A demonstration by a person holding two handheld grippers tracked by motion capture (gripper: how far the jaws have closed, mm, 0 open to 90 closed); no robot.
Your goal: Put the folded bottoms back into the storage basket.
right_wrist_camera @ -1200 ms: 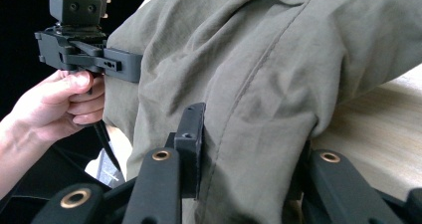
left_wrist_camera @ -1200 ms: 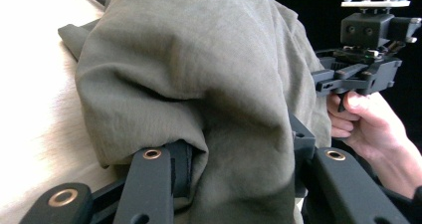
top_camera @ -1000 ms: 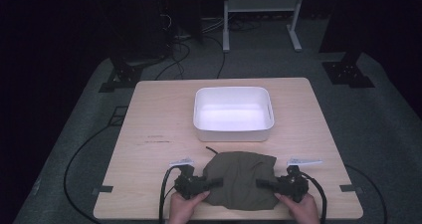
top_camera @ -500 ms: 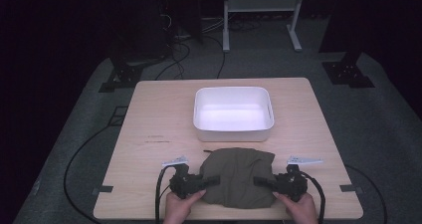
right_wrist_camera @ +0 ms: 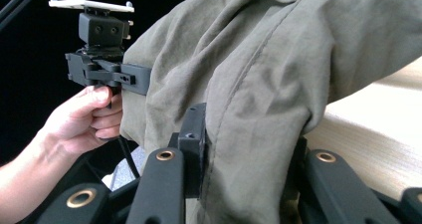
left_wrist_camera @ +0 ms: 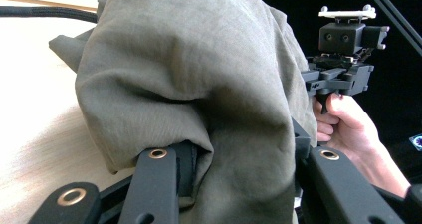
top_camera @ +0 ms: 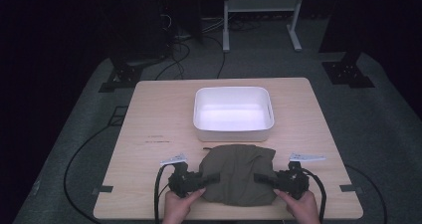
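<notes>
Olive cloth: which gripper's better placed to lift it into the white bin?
Neither alone. The left gripper and right gripper each clamp a side of the olive cloth, about equally near the white bin; probably lift together.

Dark lab — stands (top_camera: 343,69), cables (top_camera: 174,55)

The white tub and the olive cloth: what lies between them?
In the high view, only bare wooden table separates the white tub from the olive cloth.

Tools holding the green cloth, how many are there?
2. The left tool grips the cloth at its left edge, and the right tool grips its right edge, both near the front of the table.
</notes>
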